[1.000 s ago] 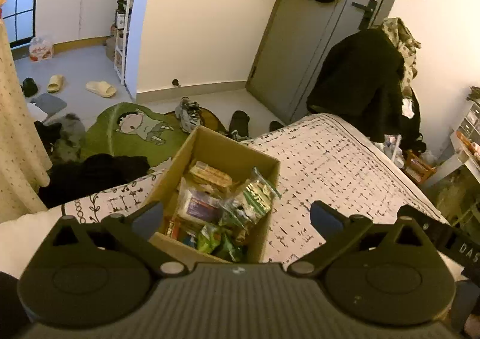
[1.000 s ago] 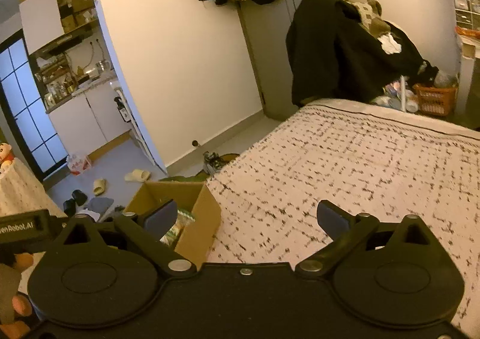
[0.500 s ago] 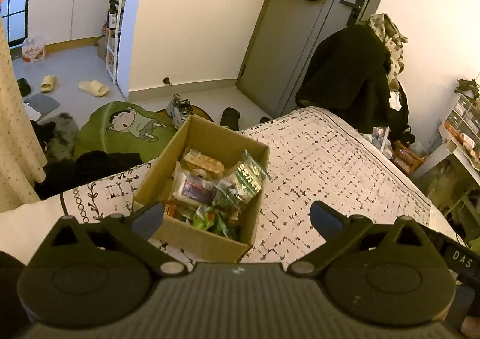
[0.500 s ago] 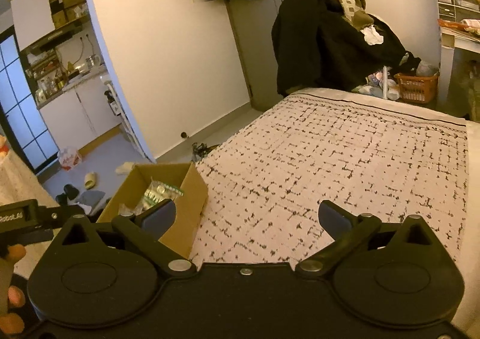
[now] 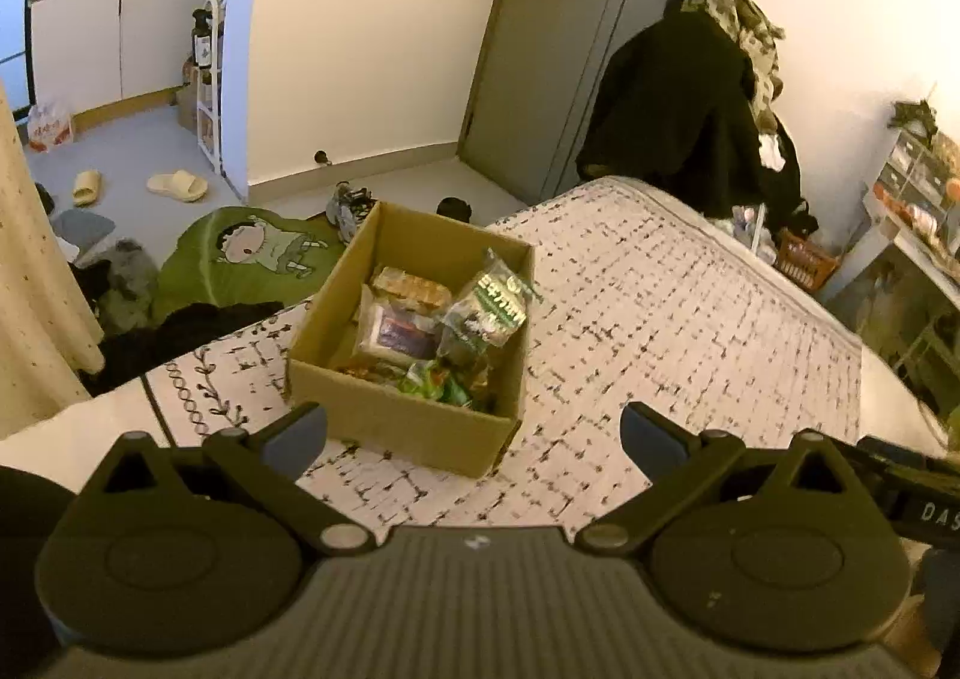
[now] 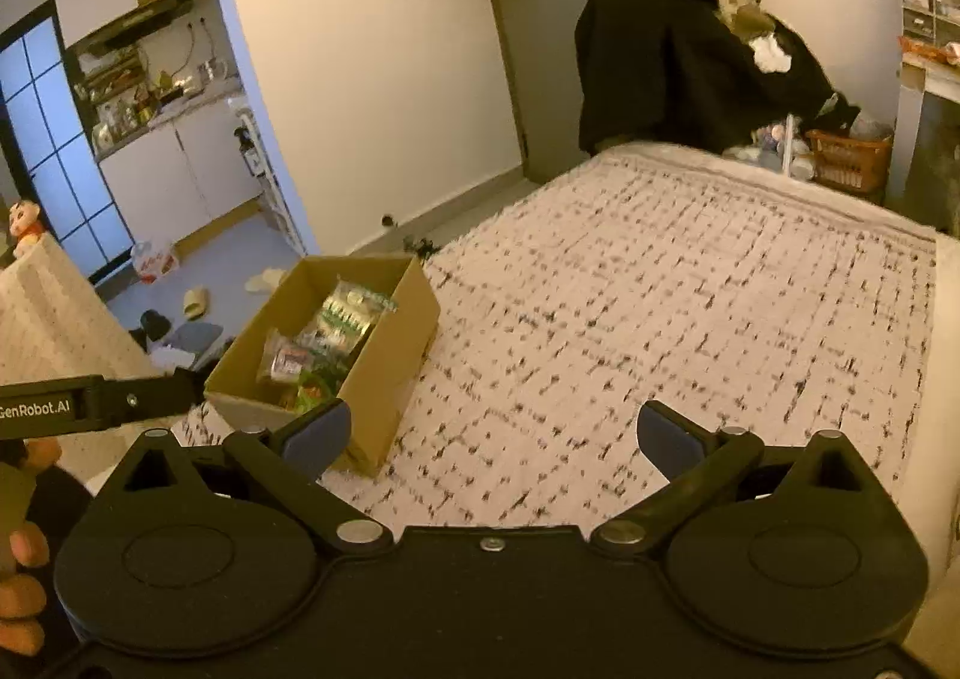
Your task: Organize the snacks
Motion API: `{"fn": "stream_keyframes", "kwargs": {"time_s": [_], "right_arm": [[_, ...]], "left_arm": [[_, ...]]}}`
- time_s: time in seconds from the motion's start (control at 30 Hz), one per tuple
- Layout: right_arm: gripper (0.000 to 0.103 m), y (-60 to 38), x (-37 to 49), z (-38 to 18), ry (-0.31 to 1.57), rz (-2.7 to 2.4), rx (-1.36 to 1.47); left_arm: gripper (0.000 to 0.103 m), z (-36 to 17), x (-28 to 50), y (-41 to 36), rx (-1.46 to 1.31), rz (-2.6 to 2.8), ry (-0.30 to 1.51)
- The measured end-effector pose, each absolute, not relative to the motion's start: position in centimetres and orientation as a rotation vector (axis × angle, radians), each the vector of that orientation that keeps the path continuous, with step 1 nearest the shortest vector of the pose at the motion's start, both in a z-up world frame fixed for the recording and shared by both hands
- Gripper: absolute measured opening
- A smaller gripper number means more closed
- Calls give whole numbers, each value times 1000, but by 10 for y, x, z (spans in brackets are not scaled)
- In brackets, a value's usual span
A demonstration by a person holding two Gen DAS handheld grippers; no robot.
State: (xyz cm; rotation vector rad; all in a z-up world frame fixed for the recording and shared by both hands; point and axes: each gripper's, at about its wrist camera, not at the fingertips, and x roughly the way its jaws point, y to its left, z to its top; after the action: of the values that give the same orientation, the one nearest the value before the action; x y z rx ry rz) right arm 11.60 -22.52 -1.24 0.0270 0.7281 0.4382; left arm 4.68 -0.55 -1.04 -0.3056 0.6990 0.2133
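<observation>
A cardboard box (image 5: pixel 414 373) sits on the bed (image 5: pixel 660 319), near the bed's left edge and close to its foot end, with its top open. Inside lie the snacks (image 5: pixel 420 331): a clear bag with green print (image 5: pixel 495 307) leans against the right wall of the box, a pack of biscuits (image 5: pixel 411 286) lies toward the far side, a flat packet with a purple label (image 5: pixel 396 334) is in the middle, and some green wrappers (image 5: pixel 438 382) crowd the near corner.

Both tools are released and carry nothing. The left tool (image 5: pixel 474 439) hangs above and just short of the box, its fingers spread wide. The right tool (image 6: pixel 492 433) is to the right of the box, over bare bedspread, fingers equally wide apart. The hand (image 6: pixel 24 571) holding the left tool shows at the edge of the right view.

As for progress, every snack in sight is already in the box and none lies loose on the bed. The packets are heaped, not lined up, so either sorting is left to do or the gathering is finished; the pictures do not settle which.
</observation>
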Motion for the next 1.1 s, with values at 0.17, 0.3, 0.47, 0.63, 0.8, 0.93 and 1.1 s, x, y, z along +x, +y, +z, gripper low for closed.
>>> {"fn": "stream_keyframes", "kwargs": {"time_s": [0.17, 0.3, 0.47, 0.63, 0.8, 0.93, 1.1], "right_arm": [[103, -223, 112, -12, 742, 458, 30], [103, -223, 110, -12, 739, 462, 32], [103, -223, 110, -11, 738, 462, 41], [103, -222, 109, -10, 731, 469, 42], [103, -222, 109, -10, 732, 470, 43], [103, -221, 109, -9, 729, 473, 46], [103, -221, 109, -9, 727, 474, 46]], "left_arm": [[103, -9, 41, -2, -288, 211, 703], [103, -8, 39, 1, -287, 208, 701], [103, -3, 36, 4, -286, 209, 700], [103, -2, 37, 3, -279, 201, 704], [103, -4, 38, 3, -287, 195, 716], [103, -4, 39, 3, -289, 206, 716], [103, -2, 39, 2, -287, 207, 713]]}}
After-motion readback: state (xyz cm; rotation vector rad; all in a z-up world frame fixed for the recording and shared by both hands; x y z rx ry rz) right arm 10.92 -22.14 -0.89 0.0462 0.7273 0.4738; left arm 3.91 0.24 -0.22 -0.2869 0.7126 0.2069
